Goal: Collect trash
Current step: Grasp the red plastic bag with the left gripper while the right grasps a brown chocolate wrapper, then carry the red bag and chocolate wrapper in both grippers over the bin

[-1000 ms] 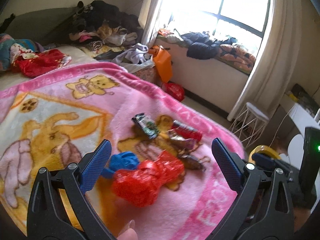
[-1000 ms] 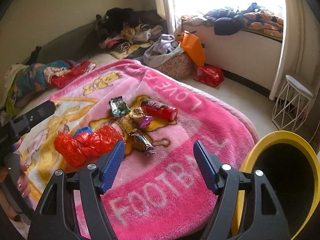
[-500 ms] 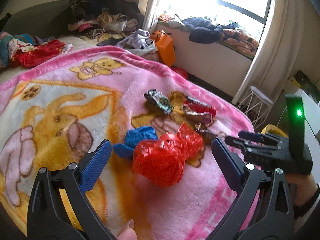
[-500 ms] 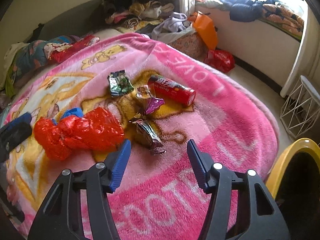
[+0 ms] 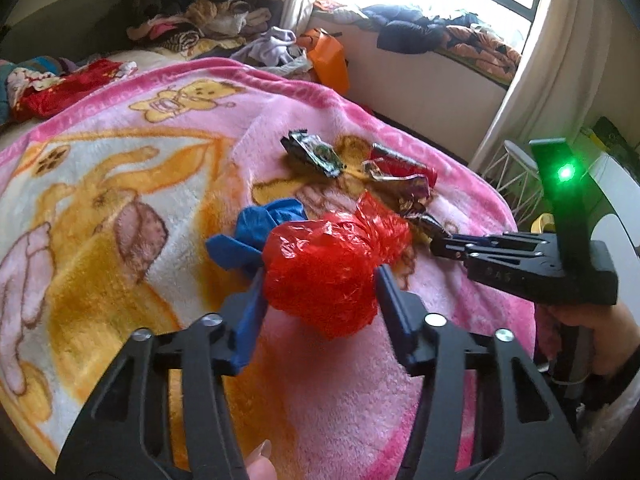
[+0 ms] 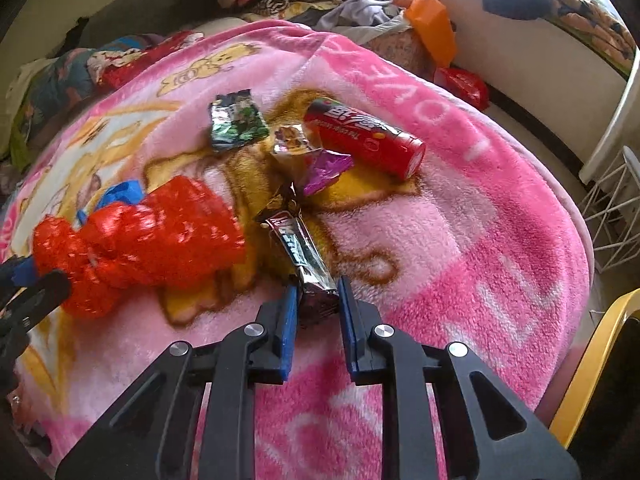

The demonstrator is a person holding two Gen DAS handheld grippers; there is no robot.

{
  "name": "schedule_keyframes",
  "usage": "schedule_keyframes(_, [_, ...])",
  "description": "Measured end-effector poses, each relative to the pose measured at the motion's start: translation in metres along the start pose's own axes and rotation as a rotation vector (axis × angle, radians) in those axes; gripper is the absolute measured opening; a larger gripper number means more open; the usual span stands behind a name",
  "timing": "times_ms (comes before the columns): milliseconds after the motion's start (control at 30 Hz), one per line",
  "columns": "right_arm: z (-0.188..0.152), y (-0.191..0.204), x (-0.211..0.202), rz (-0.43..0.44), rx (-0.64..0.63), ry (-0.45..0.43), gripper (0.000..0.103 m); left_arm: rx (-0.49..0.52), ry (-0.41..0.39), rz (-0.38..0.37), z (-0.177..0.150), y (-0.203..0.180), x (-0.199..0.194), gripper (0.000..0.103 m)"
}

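Note:
On the pink blanket lies a crumpled red plastic bag beside a blue scrap. My left gripper is closing on the red bag, and both pads touch its sides. A dark snack-bar wrapper lies nearer the bed's edge. My right gripper is closing on its near end, pads against it. Farther back lie a red tube can, a green wrapper and a purple foil wrapper.
A yellow bin rim shows at the bed's lower right. A white wire stand is by the curtain. An orange bag, a red bag on the floor and clothes piles lie beyond the bed.
Both grippers sank toward the blanket. The left jaws narrowed from wide open onto the red bag. The right jaws drew in around the snack-bar wrapper's end.

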State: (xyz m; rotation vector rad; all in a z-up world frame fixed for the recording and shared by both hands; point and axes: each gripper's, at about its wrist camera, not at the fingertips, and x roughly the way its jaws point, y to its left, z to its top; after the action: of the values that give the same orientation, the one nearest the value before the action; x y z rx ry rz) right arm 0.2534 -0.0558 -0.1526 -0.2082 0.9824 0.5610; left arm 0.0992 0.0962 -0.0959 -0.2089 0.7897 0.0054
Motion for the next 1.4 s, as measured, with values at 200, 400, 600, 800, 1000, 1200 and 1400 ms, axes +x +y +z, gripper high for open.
schedule_keyframes(200, [-0.011, -0.004, -0.025, 0.015, 0.031, -0.049, 0.019, 0.050, 0.001, -0.033, 0.001, -0.012, -0.003, 0.018])
schedule_keyframes(400, [-0.024, -0.017, -0.051, 0.015, 0.078, -0.100, 0.019, 0.096, -0.019, -0.070, 0.001, -0.030, -0.010, 0.011])
schedule_keyframes(600, [-0.037, -0.020, -0.065, -0.006, 0.093, -0.124, 0.019, 0.118, -0.049, -0.091, 0.007, -0.045, -0.019, 0.009])
schedule_keyframes(800, [-0.047, -0.025, -0.088, -0.006, 0.112, -0.166, 0.019, 0.117, -0.083, -0.116, 0.014, -0.057, -0.029, 0.008])
schedule_keyframes(1000, [-0.051, -0.034, -0.110, -0.009, 0.136, -0.209, 0.019, 0.124, -0.108, -0.139, 0.018, -0.069, -0.037, 0.008])
schedule_keyframes(1200, [-0.055, -0.046, -0.125, -0.024, 0.179, -0.240, 0.019, 0.130, -0.124, -0.162, 0.021, -0.080, -0.043, 0.008])
schedule_keyframes(1400, [-0.060, -0.060, -0.140, -0.044, 0.226, -0.270, 0.019, 0.138, -0.142, -0.185, 0.025, -0.092, -0.048, 0.008])
